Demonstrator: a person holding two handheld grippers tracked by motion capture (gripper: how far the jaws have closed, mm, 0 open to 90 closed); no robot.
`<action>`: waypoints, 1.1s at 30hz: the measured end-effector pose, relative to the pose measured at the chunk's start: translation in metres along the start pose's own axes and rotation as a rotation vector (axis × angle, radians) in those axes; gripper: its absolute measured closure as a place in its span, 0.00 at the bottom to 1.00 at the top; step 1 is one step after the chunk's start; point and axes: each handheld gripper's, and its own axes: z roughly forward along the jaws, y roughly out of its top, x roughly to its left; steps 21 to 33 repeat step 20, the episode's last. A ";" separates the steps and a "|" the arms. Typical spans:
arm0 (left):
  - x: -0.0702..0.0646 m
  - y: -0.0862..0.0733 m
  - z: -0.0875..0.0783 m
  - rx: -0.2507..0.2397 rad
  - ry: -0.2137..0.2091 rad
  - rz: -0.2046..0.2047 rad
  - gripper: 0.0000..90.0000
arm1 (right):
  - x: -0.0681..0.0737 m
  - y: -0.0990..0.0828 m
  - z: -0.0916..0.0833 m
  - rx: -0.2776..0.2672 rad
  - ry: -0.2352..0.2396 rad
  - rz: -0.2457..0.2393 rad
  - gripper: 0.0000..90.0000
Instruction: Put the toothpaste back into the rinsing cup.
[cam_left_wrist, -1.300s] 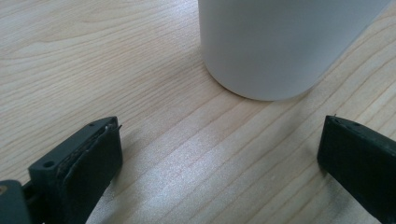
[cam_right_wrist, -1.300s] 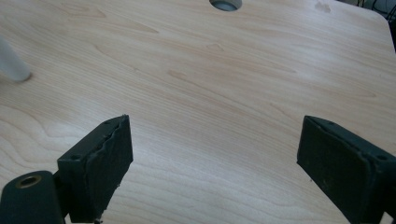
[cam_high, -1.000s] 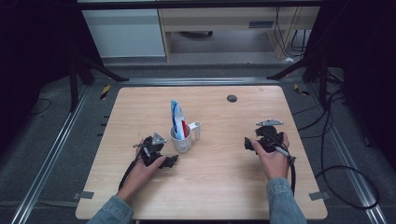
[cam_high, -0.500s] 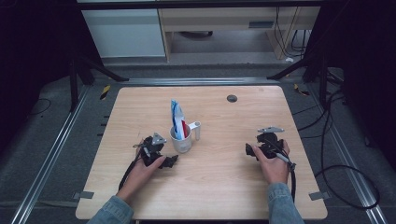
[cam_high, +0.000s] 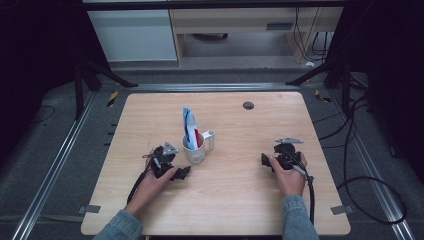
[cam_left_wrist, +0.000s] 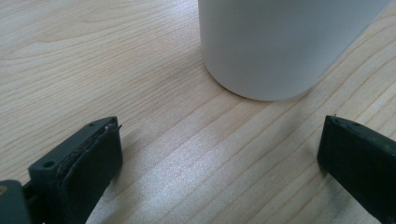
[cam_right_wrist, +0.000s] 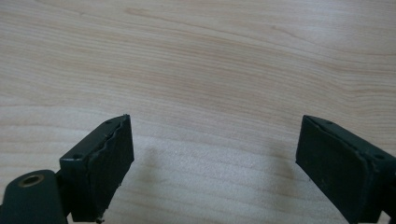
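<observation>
A white mug (cam_high: 194, 150) stands near the middle of the wooden table (cam_high: 235, 200), with a blue, white and red tube upright in it (cam_high: 189, 125). My left gripper (cam_high: 184, 172) rests on the table just left of the mug, held by a hand. In the left gripper view that gripper (cam_left_wrist: 219, 154) is open, and the mug's white wall (cam_left_wrist: 280, 42) stands close ahead, past its jaws. My right gripper (cam_high: 265, 161) lies on the table at the right, held by the other hand. The right gripper view shows this gripper (cam_right_wrist: 215, 163) open over bare wood.
A small white object (cam_high: 211, 139) stands beside the mug on its right. A dark round hole (cam_high: 248, 105) sits near the table's far edge. Cables (cam_high: 350, 180) trail off the right side. Metal rails (cam_high: 55, 165) run along the floor.
The right hand and its gripper have moved a little toward the near edge of the table. The left gripper and the mug have stayed put.
</observation>
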 end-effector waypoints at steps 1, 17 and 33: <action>0.000 0.000 0.000 0.000 0.000 0.000 0.00 | 0.000 0.000 0.001 -0.003 -0.004 0.008 0.13; 0.000 0.000 0.000 0.000 0.000 0.000 0.00 | -0.002 -0.005 0.016 -0.032 -0.051 0.021 0.04; 0.000 0.000 0.000 0.000 0.000 0.000 0.00 | -0.004 -0.005 0.016 -0.025 -0.093 0.066 0.02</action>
